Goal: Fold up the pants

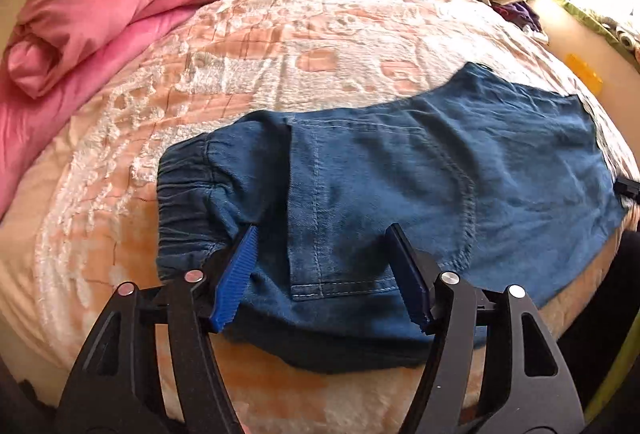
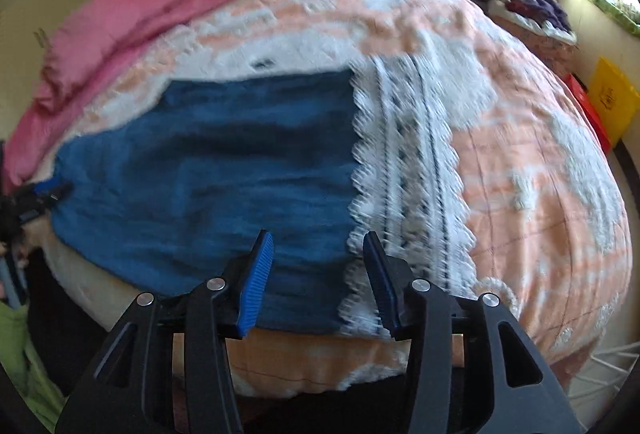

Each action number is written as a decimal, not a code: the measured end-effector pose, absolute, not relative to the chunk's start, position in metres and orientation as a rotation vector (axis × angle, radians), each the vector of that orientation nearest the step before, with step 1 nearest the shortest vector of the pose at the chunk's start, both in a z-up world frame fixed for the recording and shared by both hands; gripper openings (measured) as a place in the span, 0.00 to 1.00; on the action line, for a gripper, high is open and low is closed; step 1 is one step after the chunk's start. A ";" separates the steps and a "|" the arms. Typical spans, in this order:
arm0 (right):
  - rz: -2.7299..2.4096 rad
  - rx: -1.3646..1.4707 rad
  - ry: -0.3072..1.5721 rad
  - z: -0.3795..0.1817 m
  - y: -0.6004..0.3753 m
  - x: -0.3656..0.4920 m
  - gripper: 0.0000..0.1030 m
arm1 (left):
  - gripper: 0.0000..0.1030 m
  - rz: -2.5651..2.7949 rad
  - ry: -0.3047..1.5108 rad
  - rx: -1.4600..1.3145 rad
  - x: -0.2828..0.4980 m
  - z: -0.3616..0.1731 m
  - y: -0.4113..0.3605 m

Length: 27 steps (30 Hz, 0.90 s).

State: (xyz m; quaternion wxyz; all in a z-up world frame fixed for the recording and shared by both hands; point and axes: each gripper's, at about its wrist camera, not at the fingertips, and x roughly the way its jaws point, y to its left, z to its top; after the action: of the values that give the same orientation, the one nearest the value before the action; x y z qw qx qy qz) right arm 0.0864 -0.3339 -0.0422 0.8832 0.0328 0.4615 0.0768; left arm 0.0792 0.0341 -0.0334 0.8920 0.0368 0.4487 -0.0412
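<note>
Pants (image 1: 400, 201) lie flat on the bed (image 1: 280, 45), seemingly folded leg over leg. My left hand-held gripper (image 1: 322, 266) hovers released at the waistband end, my right hand-held gripper (image 2: 318, 270) released by the lace cuff (image 2: 404, 169). Next I judge: pinch both ends, fold across.

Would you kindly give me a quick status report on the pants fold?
Left gripper open, above waistband end. Right gripper open, above lace-trimmed hem end. Pants flat on bed, nothing gripped. Nothing on the pants.
</note>
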 end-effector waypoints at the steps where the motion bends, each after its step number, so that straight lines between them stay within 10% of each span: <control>1: 0.144 0.068 0.970 -0.046 -0.337 0.087 0.44 | 0.55 -0.086 0.927 0.077 0.081 -0.033 0.036; 27: 0.141 0.258 0.786 -0.001 -0.407 0.122 0.63 | 0.63 -0.357 0.883 0.043 0.176 0.004 -0.065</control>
State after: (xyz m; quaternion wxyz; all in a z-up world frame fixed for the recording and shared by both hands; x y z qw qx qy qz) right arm 0.1216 -0.4072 -0.0011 0.9133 0.1254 0.3816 0.0683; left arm 0.1765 -0.0646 0.0039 0.8885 0.0209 0.4248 -0.1721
